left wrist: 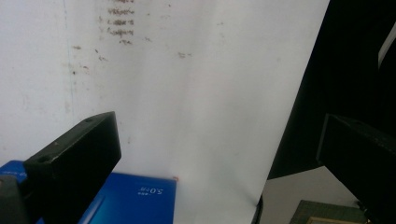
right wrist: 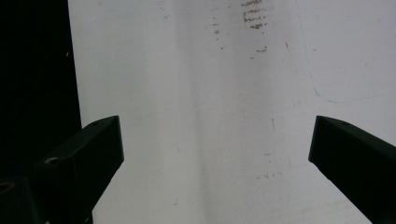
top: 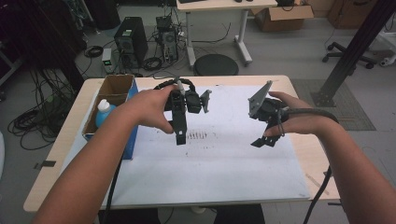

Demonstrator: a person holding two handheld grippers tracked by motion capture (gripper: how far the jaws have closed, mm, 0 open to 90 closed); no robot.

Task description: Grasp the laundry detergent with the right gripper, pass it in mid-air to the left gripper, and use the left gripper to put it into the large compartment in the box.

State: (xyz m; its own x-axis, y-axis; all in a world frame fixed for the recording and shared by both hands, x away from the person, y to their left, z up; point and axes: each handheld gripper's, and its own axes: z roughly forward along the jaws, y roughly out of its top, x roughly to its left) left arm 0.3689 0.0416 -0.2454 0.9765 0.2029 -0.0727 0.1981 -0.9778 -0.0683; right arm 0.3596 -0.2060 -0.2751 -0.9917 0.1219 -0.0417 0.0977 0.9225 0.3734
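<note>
Over the white sheet: both hand-held grippers are held up above it, none of their jaws touching it.
Left hand-held gripper: gripped in the person's left hand, jaws pointing down at the sheet near the middle of the worktop; in the left gripper view its two black jaws stand wide apart with nothing between them.
Right hand-held gripper: gripped in the right hand, tilted down and toward the person's left, well apart from the other gripper; in the right gripper view its jaws are spread wide and hold nothing.
White sheet: lies flat and covers most of the worktop; it is the surface nearest both grippers.
Smudges: a small cluster of dark short marks on the sheet, just beside the left gripper's jaw tips in the high view; the same marks show near the top of both gripper views.
Blue box: an open carton at the left edge of the worktop, beside the left forearm; its blue side shows under the left jaw in the left gripper view.
Bottle: pale blue with a white cap, standing inside the box.
Cables: one trails from each gripper, back toward the person.
</note>
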